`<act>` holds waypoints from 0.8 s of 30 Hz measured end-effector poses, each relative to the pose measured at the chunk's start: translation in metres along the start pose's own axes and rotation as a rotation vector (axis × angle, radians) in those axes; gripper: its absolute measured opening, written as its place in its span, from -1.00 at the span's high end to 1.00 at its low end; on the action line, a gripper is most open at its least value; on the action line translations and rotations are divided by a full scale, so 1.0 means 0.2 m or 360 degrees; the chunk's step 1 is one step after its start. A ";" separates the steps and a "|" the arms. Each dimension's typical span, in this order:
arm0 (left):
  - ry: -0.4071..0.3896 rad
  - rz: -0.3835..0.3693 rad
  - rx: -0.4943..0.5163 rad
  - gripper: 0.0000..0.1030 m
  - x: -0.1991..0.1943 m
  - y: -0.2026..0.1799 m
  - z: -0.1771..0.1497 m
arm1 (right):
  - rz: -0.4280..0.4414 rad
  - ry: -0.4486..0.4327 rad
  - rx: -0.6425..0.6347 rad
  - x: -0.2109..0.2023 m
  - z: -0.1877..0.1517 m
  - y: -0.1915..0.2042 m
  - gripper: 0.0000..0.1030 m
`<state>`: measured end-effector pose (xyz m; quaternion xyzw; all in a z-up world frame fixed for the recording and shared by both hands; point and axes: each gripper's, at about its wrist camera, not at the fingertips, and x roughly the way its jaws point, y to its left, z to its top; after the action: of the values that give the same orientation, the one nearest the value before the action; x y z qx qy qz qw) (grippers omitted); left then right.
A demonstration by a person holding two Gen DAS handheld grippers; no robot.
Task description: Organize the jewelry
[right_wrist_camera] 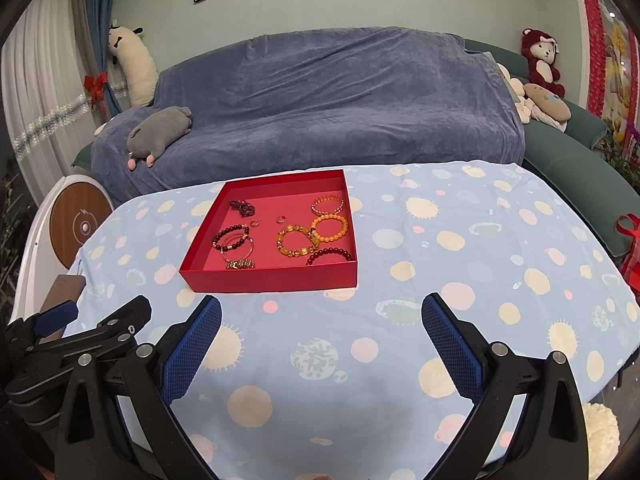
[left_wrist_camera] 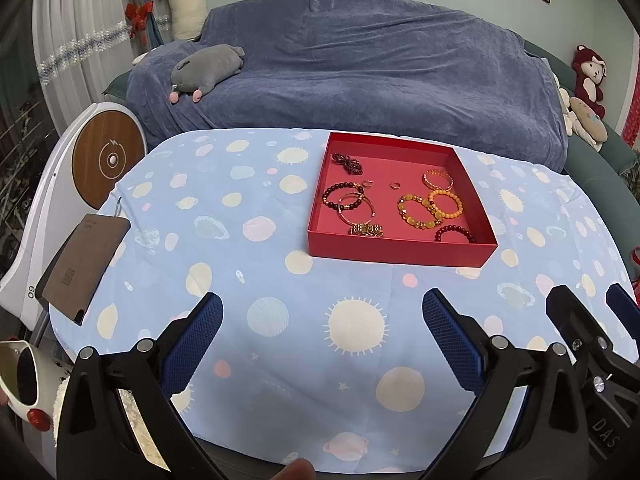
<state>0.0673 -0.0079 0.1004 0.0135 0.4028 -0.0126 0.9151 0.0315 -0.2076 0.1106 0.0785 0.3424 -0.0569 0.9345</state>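
Note:
A shallow red box stands on the table and holds several bracelets: amber bead bracelets, a dark red bead bracelet, dark bead bracelets, a dark beaded string, a gold chain piece and two small rings. The box also shows in the right wrist view. My left gripper is open and empty, near the table's front edge, short of the box. My right gripper is open and empty, beside the left one, to the right of the box.
A blue tablecloth with planet prints covers the table. A brown tag lies at its left edge. A sofa under a blue blanket with plush toys stands behind. A white round device stands at the left.

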 end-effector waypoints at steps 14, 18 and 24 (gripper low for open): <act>-0.0017 0.0015 0.0010 -0.85 0.00 -0.01 0.00 | 0.0000 -0.0002 0.0000 0.00 0.00 0.00 -0.89; -0.0019 0.0017 0.0011 -0.85 0.00 -0.01 0.00 | 0.0001 -0.0002 0.0000 0.00 0.00 0.00 -0.88; -0.0019 0.0016 0.0010 -0.85 0.00 -0.01 0.00 | 0.0000 -0.0003 0.0002 0.00 -0.01 0.00 -0.88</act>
<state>0.0666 -0.0095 0.1006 0.0185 0.3973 -0.0093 0.9175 0.0311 -0.2076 0.1093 0.0791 0.3416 -0.0570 0.9348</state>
